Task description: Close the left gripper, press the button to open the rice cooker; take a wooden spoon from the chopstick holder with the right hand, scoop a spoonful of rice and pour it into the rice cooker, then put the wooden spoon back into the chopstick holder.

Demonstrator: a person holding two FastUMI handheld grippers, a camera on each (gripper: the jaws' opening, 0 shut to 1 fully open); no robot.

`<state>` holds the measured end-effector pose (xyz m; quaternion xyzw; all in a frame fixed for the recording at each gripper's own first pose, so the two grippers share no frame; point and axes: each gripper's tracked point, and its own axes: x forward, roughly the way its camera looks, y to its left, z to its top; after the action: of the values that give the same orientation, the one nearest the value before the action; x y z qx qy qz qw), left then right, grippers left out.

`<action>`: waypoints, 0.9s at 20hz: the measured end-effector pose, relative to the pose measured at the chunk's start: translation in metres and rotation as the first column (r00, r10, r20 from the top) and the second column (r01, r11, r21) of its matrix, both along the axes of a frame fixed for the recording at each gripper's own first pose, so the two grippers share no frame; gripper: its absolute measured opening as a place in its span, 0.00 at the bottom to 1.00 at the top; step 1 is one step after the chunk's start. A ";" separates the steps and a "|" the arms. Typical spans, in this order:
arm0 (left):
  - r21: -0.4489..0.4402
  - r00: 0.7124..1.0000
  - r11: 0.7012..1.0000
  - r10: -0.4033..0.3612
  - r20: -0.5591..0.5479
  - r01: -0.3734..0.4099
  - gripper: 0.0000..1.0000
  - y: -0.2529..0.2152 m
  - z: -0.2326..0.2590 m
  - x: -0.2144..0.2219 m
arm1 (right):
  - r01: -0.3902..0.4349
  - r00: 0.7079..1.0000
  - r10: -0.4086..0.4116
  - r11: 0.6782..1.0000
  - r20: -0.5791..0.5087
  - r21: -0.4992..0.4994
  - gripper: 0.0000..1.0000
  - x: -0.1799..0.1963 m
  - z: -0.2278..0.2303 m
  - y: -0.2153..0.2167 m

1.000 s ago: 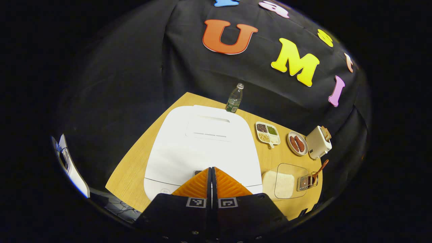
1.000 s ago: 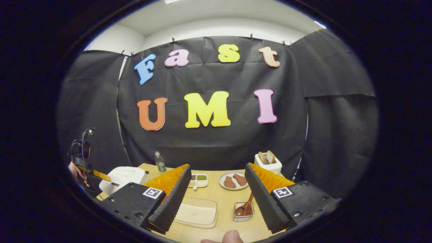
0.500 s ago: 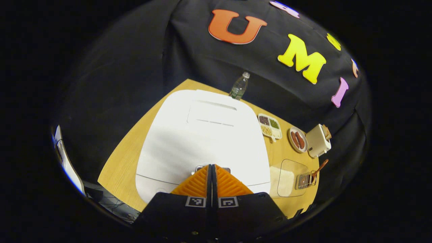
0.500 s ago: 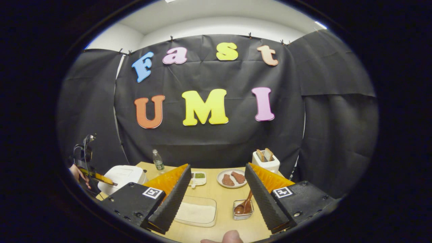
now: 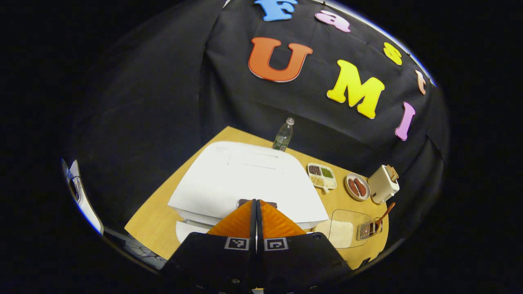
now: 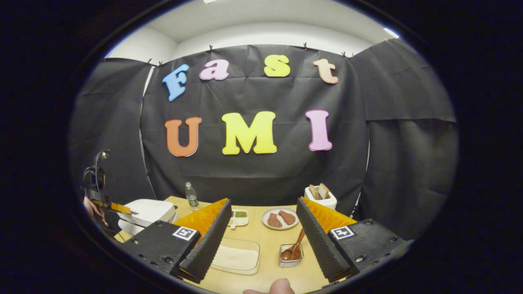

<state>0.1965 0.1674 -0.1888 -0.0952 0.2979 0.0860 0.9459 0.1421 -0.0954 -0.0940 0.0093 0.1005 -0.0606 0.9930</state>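
The white rice cooker [image 5: 245, 179] stands on the wooden table [image 5: 155, 220] with its lid lifted a little off the body at the front. My left gripper [image 5: 256, 201] is shut, its tips at the dark button on the lid's front edge. In the right gripper view the rice cooker [image 6: 147, 211] is at the left with the left gripper [image 6: 122, 209] at it. My right gripper [image 6: 263, 220] hangs open above the table. Between its fingers lie the clear rice container [image 6: 237, 257] and the wooden spoon [image 6: 295, 248] in the metal chopstick holder [image 6: 291, 259].
A water bottle [image 5: 283, 134] stands behind the cooker. A divided dish of beans [image 5: 322, 176], a plate of sausages [image 5: 357, 187] and a toaster [image 5: 383, 184] line the table's far side. A person's fingertip [image 6: 282, 286] shows at the bottom of the right gripper view.
The cooker's lid has popped up from its body at the front. My left gripper has drawn back and upward a little. The right gripper barely moved.
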 end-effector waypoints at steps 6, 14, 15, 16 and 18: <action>0.100 0.987 0.993 -0.075 0.141 0.062 0.01 -0.020 0.056 0.006 | 0.011 1.000 -0.010 1.000 0.018 -0.021 1.00 -0.015 0.012 -0.015; 0.108 0.959 0.992 -0.091 0.269 0.063 0.34 -0.067 0.098 -0.039 | 0.038 0.999 -0.039 0.999 -0.010 -0.032 1.00 -0.032 0.005 -0.049; 0.116 0.954 0.991 -0.094 0.284 0.063 0.65 -0.071 0.105 -0.045 | 0.043 0.999 -0.044 0.999 -0.017 -0.028 1.00 -0.032 0.003 -0.054; 0.121 0.949 0.991 -0.095 0.300 0.061 0.59 -0.075 0.114 -0.052 | 0.052 0.998 -0.053 0.998 -0.026 -0.024 1.00 -0.033 -0.001 -0.059; 0.125 0.939 0.991 -0.094 0.331 0.055 0.92 -0.082 0.127 -0.062 | 0.061 0.997 -0.061 0.998 -0.038 -0.012 1.00 -0.032 -0.007 -0.069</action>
<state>0.1346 0.0856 -0.0620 -0.0429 0.1303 0.0493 0.9893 0.1096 -0.1639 -0.1007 0.0057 0.1187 -0.0917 0.9887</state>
